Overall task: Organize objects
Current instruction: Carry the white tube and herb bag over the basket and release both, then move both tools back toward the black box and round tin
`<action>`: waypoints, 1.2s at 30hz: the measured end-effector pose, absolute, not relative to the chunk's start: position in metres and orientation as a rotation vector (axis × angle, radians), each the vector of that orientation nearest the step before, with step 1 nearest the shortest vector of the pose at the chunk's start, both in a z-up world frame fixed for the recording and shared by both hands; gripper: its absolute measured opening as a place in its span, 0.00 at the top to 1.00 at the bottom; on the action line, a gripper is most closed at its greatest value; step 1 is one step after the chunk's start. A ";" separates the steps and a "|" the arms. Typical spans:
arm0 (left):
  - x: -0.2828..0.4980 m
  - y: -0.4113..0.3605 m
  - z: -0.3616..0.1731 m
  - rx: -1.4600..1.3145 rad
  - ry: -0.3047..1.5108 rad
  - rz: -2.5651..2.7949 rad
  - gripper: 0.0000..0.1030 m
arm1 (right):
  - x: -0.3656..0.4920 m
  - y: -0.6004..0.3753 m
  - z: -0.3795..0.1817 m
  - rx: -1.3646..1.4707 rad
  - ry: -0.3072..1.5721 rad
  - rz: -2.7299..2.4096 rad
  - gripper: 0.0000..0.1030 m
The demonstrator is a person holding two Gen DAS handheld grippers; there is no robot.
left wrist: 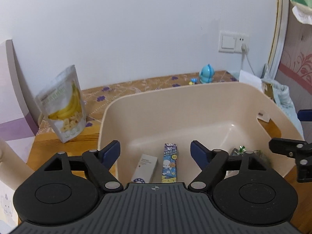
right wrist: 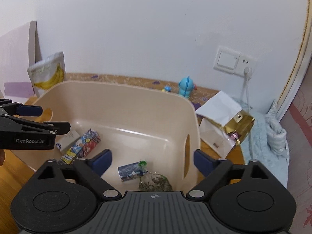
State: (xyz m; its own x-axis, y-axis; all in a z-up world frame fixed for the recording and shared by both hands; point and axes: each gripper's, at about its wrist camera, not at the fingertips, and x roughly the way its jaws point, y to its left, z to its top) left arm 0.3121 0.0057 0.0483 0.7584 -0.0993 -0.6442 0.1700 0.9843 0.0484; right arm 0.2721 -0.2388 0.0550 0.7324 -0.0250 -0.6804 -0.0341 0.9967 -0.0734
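You hold both claws over a beige bin [left wrist: 195, 105] on a wooden table [left wrist: 48, 148] partly covered by a patterned mat [left wrist: 136, 85], against a white wall [left wrist: 136, 29]. Your left gripper [left wrist: 155, 154] and right gripper [right wrist: 152, 162] stand spread with nothing between the pads. A cartoon box [left wrist: 170, 162], a white box [left wrist: 145, 167] and a clear packet [right wrist: 155, 181] lie inside the bin; a banana pouch [left wrist: 63, 105] stands outside it.

The near ends of the white box [left wrist: 144, 168] and the cartoon carton [left wrist: 170, 162] are hidden behind the left tool's body. The clear bag [right wrist: 155, 181] is partly covered. The banana pouch [left wrist: 63, 105] is blurred.
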 end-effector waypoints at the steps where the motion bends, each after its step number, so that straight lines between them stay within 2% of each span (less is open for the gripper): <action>1: 0.309 0.008 0.051 0.102 0.689 -0.144 0.21 | 0.269 -0.239 0.058 -0.084 0.741 0.003 0.05; 5: 0.296 0.018 0.060 0.079 0.667 -0.139 0.19 | 0.255 -0.241 0.068 -0.083 0.710 0.002 0.00; 20: 0.239 0.049 0.071 0.114 0.607 -0.126 0.15 | 0.220 -0.237 0.070 -0.128 0.703 -0.003 0.00; 36: 0.207 0.055 0.033 0.121 0.696 -0.160 0.15 | 0.192 -0.250 0.016 -0.105 0.827 -0.021 0.00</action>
